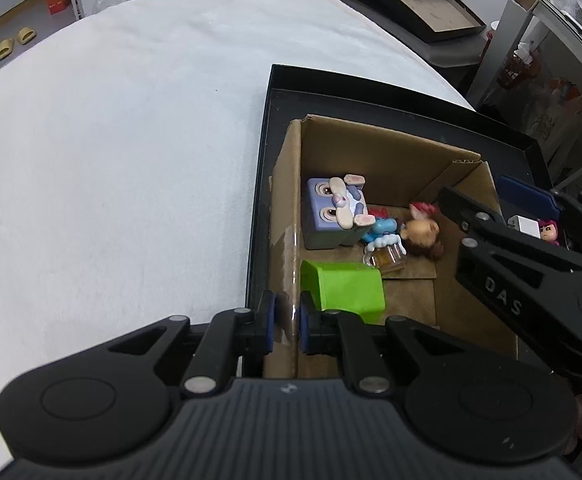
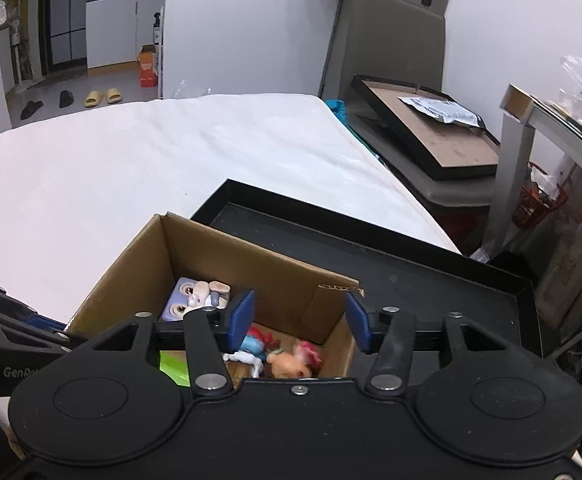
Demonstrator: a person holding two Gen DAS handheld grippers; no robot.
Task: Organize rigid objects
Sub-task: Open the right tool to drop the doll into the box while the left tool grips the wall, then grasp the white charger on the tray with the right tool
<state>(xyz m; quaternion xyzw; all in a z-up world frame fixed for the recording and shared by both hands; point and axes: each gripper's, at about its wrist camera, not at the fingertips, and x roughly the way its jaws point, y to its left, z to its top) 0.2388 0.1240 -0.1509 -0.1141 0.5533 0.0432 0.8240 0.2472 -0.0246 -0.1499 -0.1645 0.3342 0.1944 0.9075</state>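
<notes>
Pinching the near wall of the cardboard box [image 1: 287, 240], our left gripper [image 1: 287, 322] steadies it inside the black tray [image 1: 267, 128]. Our right gripper [image 2: 299, 318] hangs spread and empty above the toys. We judge the red-haired figurine [image 1: 423, 228] light, hard and slippery, best taken by its head. The green block [image 1: 343, 288] is half hidden.

Left wrist view: close above cardboard box [image 1: 371, 208], steep downward tilt, positioned over box's near-left wall, facing across white bed [image 1: 131, 120].
Right wrist view: close behind box [image 2: 251, 272], shallower tilt, facing over box toward bed [image 2: 171, 152] and far wall.
Shared: box interior, black tray [image 1: 263, 160] [image 2: 411, 264] under box, bed surface.
</notes>
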